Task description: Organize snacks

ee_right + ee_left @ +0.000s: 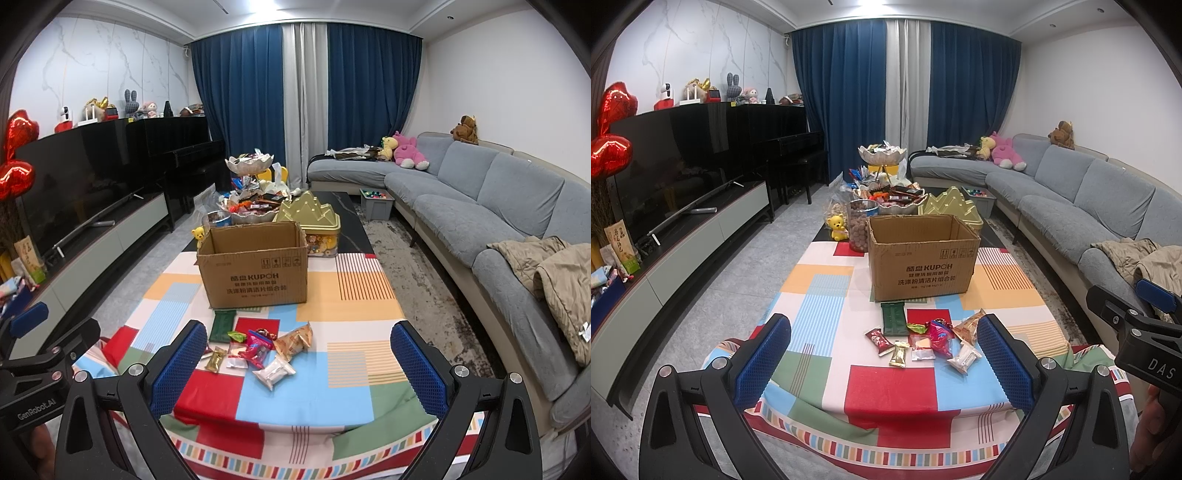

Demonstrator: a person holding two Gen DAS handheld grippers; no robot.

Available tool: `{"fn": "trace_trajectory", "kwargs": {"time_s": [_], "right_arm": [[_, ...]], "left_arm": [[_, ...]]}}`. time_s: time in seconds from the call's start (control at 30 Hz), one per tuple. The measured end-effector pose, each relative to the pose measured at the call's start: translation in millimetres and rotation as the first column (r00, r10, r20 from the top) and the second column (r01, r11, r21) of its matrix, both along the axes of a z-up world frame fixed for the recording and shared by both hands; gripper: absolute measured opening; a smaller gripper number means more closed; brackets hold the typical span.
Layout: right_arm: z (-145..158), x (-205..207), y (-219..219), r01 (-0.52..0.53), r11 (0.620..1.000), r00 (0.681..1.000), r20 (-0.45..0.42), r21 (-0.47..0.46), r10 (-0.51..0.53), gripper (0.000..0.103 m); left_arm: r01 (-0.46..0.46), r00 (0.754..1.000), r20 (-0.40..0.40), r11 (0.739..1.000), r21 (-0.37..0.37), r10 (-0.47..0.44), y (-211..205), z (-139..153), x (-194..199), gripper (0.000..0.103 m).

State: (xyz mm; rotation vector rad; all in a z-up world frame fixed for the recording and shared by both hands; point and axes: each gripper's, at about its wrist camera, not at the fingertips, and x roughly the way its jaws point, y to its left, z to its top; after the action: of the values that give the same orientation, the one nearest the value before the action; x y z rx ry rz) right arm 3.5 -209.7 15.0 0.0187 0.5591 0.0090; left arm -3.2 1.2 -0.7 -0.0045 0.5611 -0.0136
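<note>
Several wrapped snacks (923, 338) (258, 349) lie in a loose pile on the patchwork tablecloth (886, 391) (295, 391). Among them are a dark green packet (894, 317) (221, 325), a pink wrapper (940, 334) and a white sachet (273, 373). Behind the pile stands an open cardboard box (923, 273) (255, 280). My left gripper (884, 363) hovers open near the table's front edge, short of the snacks, holding nothing. My right gripper (299, 367) is likewise open and empty, the pile lying ahead toward its left finger. Its body (1148, 332) shows at the right of the left wrist view.
Behind the box sit a gold tin (314, 221), a jar of brown balls (858, 229), a yellow bear toy (837, 227) and tiered bowls of sweets (882, 155). A grey sofa (480, 214) runs along the right; a TV cabinet (701, 236) lines the left.
</note>
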Motion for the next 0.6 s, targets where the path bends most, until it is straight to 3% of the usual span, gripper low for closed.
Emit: {"fn": "trace_trajectory", "kwargs": {"time_s": [0.6], "right_arm": [[-1.2, 3.4, -2.4, -0.002, 1.0, 1.0, -0.011, 0.002, 0.002, 0.101]], "left_arm": [[-0.002, 1.0, -0.003, 1.0, 0.001, 0.002, 3.4, -1.4, -0.8, 0.103]]}}
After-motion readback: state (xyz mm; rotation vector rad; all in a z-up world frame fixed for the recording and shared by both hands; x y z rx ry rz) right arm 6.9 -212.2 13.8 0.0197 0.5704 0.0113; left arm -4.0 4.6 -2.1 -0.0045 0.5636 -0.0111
